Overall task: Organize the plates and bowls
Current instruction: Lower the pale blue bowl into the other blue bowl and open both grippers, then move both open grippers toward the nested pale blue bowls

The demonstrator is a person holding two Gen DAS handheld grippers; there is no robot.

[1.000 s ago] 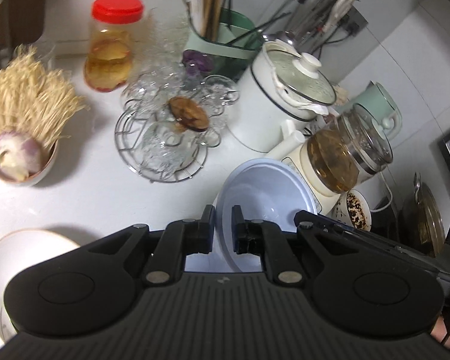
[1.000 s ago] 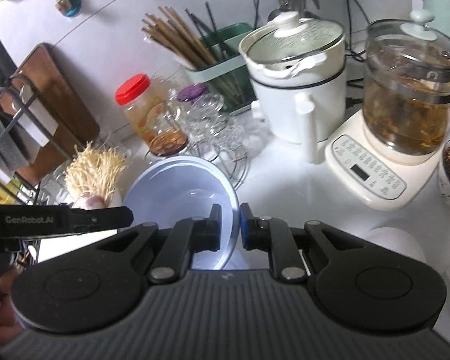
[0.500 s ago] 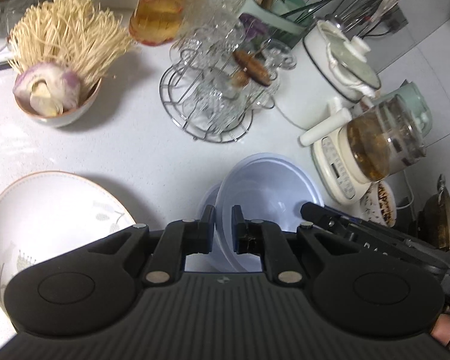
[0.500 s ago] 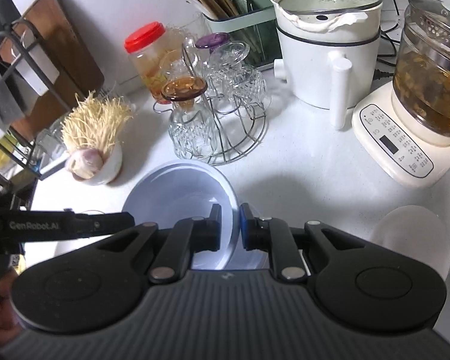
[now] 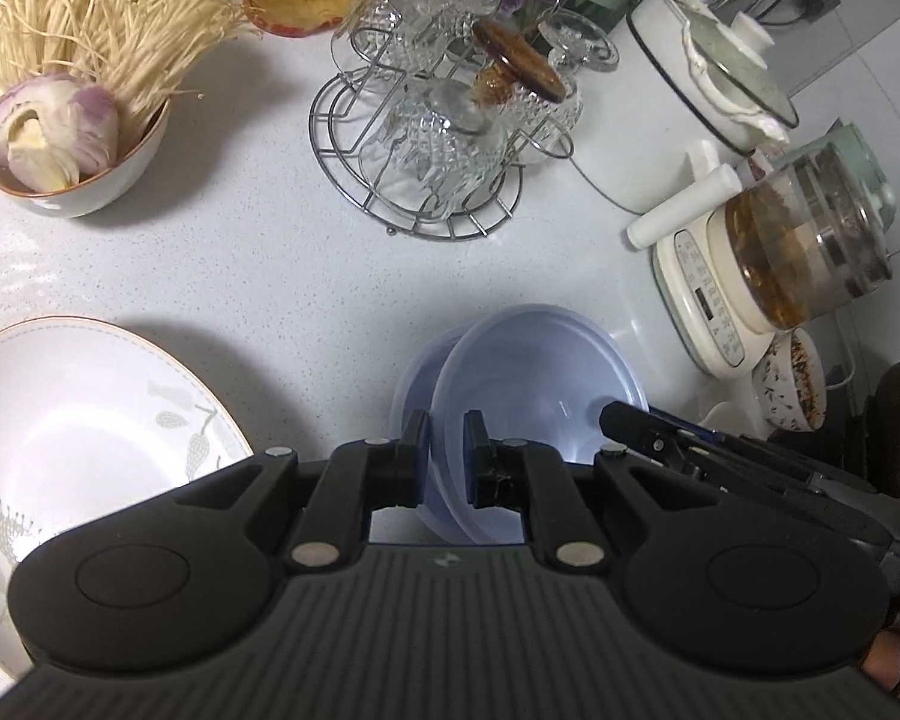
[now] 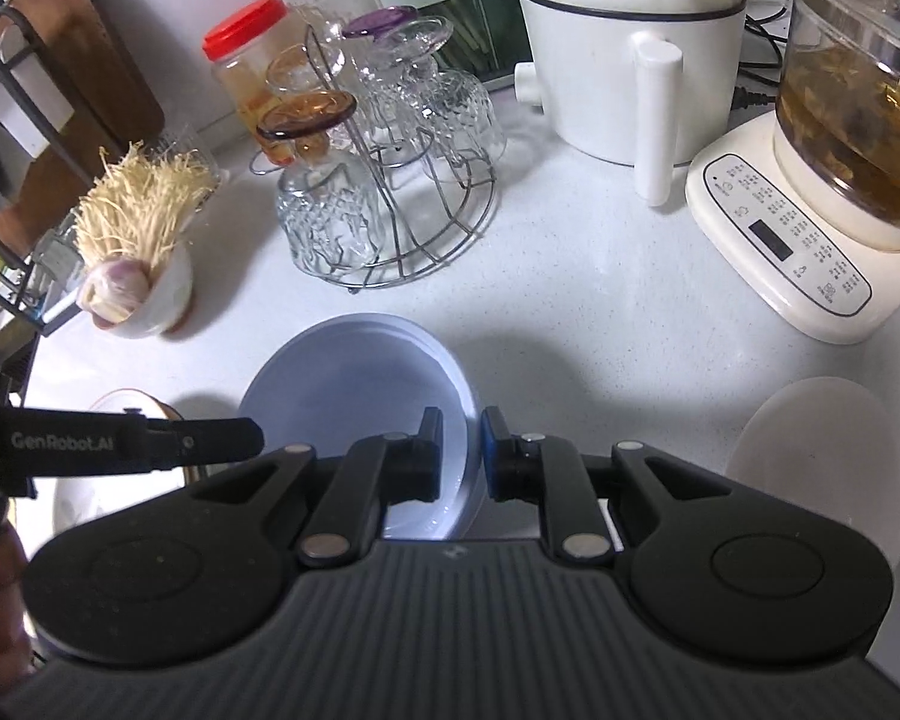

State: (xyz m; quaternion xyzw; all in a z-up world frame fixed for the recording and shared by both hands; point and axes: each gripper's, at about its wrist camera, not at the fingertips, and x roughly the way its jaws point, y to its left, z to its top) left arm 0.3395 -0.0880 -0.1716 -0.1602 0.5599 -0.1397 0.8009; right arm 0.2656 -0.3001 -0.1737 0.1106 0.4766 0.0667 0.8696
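A pale blue plastic bowl (image 5: 540, 384) hangs low over the white counter (image 5: 306, 300), held from both sides. My left gripper (image 5: 446, 429) is shut on its left rim. My right gripper (image 6: 459, 426) is shut on the opposite rim, where the bowl (image 6: 354, 384) shows from the other side. A second blue rim (image 5: 407, 387) peeks out beneath it on the left, seemingly another bowl of the same kind. The right gripper's fingers (image 5: 630, 420) reach in over the bowl's far edge. A white plate with a leaf pattern (image 5: 90, 420) lies to the left.
A bowl of enoki mushrooms and onion (image 5: 72, 120) stands at the back left. A wire rack of glass cups (image 5: 432, 150), a white pot (image 6: 618, 60) and a glass kettle on its base (image 6: 810, 192) stand behind. A whitish round dish (image 6: 822, 462) lies to the right.
Both grippers have sunk toward the counter with the blue bowl between them. The patterned plate has come into the left view, and the rack and pots have slid up the frames.
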